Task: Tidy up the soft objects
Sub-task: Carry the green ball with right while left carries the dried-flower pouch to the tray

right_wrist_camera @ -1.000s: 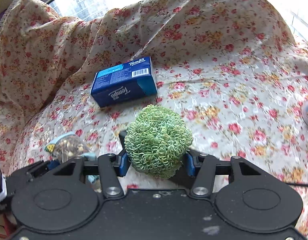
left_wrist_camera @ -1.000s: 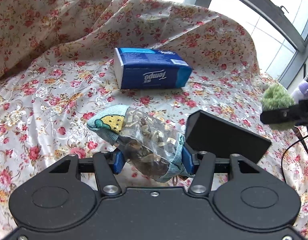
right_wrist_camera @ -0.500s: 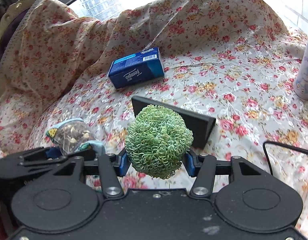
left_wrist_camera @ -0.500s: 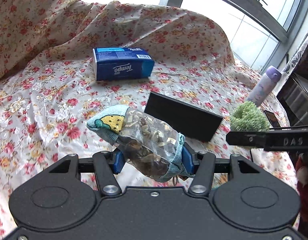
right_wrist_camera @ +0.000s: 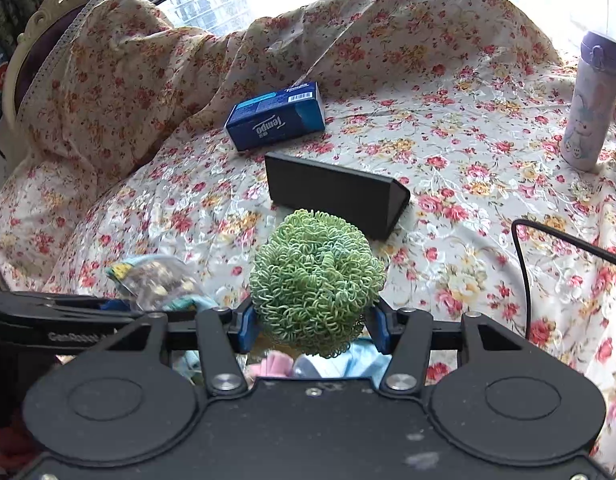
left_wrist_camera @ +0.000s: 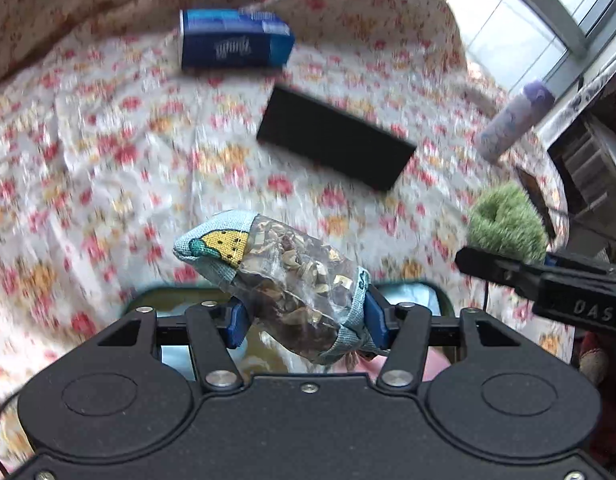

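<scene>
My left gripper (left_wrist_camera: 303,318) is shut on a clear sachet (left_wrist_camera: 291,276) with light-blue woven ends, filled with dried bits; it also shows in the right wrist view (right_wrist_camera: 155,280). My right gripper (right_wrist_camera: 314,326) is shut on a green curly scrubber ball (right_wrist_camera: 316,280), seen at the right in the left wrist view (left_wrist_camera: 506,224). Both are held above the near edge of the floral cloth (right_wrist_camera: 448,152). Under the left gripper lies a container with a dark green rim (left_wrist_camera: 163,290) holding soft pastel items. Pink and blue soft items (right_wrist_camera: 303,362) show below the right gripper.
A blue Tempo tissue pack (right_wrist_camera: 275,116) lies at the back of the cloth. A black box (right_wrist_camera: 336,192) lies in the middle. A lilac bottle (right_wrist_camera: 592,100) stands at the right. A black cable (right_wrist_camera: 548,240) runs along the right side. Draped cloth rises behind.
Both grippers have pulled back toward the near edge with their objects still held. The tissue pack and black box now look farther away, and the green-rimmed container has come into view below.
</scene>
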The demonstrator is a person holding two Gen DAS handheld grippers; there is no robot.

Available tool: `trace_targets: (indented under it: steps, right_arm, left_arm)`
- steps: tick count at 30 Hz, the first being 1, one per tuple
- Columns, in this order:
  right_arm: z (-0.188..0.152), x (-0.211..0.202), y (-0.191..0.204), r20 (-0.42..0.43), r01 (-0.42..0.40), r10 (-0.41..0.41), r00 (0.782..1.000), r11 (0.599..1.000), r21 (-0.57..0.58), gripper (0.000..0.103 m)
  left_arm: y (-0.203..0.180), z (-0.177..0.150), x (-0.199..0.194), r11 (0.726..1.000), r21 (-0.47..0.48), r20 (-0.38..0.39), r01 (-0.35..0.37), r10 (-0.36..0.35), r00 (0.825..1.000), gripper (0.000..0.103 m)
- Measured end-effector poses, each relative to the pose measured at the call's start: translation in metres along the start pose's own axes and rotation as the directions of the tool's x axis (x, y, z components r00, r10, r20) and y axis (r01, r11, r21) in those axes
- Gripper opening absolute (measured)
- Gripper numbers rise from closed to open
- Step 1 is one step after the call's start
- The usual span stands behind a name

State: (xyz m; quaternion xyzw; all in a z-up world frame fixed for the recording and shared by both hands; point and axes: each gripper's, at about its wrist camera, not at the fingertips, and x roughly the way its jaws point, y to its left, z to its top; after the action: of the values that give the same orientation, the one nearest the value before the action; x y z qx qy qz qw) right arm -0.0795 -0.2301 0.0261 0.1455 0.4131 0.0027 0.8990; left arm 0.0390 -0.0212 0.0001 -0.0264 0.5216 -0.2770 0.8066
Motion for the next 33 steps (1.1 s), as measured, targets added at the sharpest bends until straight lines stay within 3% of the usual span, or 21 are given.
trace_targets:
  steps: [8,15,20,25,27,29,33]
  right_arm:
    - [-0.01,-0.004,0.002,0.008,-0.001,0.001,1.0,0.999,-0.033,0.053]
    - [-0.015,-0.002,0.006,-0.011,-0.013,0.012,1.0,0.998,-0.054,0.053]
    - [-0.019,-0.004,0.006,-0.024,-0.015,0.014,1.0,0.998,-0.06,0.053]
    - [-0.023,-0.007,0.006,-0.03,-0.002,0.0,1.0,0.997,-0.074,0.053]
    - [-0.024,-0.008,0.004,-0.032,0.009,-0.012,0.999,0.997,-0.08,0.053]
    - [-0.024,-0.01,-0.001,-0.032,0.025,-0.027,0.999,0.997,-0.072,0.053]
    - [-0.026,-0.014,-0.008,-0.036,0.04,-0.042,0.998,0.998,-0.053,0.053]
  left_arm:
    - [0.01,-0.017,0.019,0.997,-0.064,-0.105,-0.044,0.037,0.994,0.054]
    - [0.011,-0.011,0.035,0.997,-0.069,-0.125,-0.047,0.038,0.991,0.055]
    - [0.012,-0.006,0.052,0.996,-0.07,-0.148,-0.052,0.041,0.988,0.062]
    - [0.011,-0.006,0.035,0.998,-0.065,-0.108,-0.025,0.018,0.994,0.071]
    - [0.012,-0.005,0.024,0.997,-0.06,-0.081,-0.04,0.035,0.996,0.074]
    - [0.014,-0.005,0.012,0.996,-0.068,-0.045,-0.053,0.05,0.998,0.086]
    - [0.018,-0.006,-0.005,0.991,-0.071,0.014,-0.114,0.116,0.993,0.087]
